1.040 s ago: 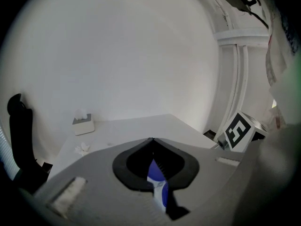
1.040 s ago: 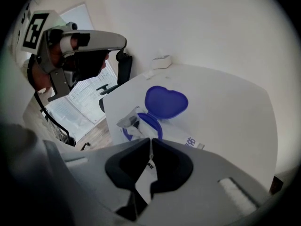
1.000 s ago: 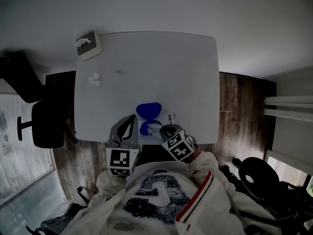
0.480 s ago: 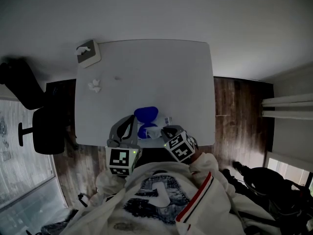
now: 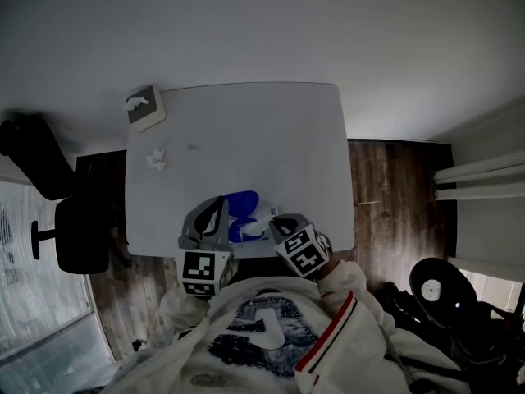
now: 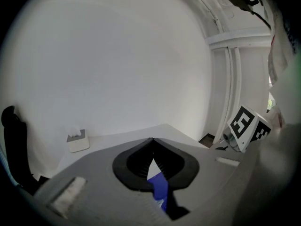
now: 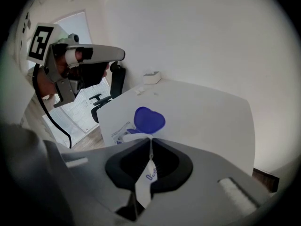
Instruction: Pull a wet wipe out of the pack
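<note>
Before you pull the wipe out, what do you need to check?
1. Left gripper shut on the pack to hold it back: ok.
2. Right gripper shut on the white strip: ok.
3. Blue lid flipped open: ok.
4. The strip is really a wipe: cannot tell; it bears blue print.
5. Strip fully out of the pack: not ok; it seems to run back to it.

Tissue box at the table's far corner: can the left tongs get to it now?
Probably not yet. The left tongs are shut on the blue edge of the pack, so they are occupied. The table up to the tissue box holds little but a small white wad, no obstacle.
</note>
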{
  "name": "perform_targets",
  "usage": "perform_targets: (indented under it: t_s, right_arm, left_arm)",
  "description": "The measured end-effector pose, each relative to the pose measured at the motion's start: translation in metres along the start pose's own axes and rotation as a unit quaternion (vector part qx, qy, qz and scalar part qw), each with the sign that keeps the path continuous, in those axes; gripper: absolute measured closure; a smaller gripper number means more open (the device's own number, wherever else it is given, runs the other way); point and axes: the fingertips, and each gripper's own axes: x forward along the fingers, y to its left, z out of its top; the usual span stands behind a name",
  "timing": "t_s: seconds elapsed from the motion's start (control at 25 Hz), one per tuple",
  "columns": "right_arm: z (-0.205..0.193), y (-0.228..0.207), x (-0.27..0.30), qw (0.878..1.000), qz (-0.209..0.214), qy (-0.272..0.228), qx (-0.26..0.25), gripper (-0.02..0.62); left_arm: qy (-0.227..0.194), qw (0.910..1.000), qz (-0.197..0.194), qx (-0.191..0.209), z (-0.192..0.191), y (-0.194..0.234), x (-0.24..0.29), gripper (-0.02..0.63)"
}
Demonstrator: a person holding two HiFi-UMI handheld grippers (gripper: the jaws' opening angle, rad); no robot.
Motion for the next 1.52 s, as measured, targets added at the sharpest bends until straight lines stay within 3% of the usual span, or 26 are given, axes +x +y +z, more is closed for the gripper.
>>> perform_targets:
  t_s: [0.52,0.96,1.28,1.52]
  right_arm:
    - [0.031,-0.045,-0.037,0.996,-0.051,-0.068,0.038,0.583]
    - [0.071,-0.086,-0.084,0.981,-0.117,-0.133,0.073,0.583]
    - [0.125,-0.107,-0.130,0.963,-0.155,-0.211,0.060,0.584]
    - [0.161,-0.116,-0.174,0.935,-0.194,-0.290,0.056,0.584]
  left_arm:
    - [-0.027,0.9994,-0.013,0.015,0.028,-0.008,0.012,0.600]
    - [-0.057,0.9975,-0.005,0.042,0.065,-0.005,0.024,0.600]
    - [-0.096,0.9933,0.010,0.064,0.110,0.009,0.020,0.600]
    - [-0.122,0.9897,0.021,0.072,0.138,0.019,0.017,0.601]
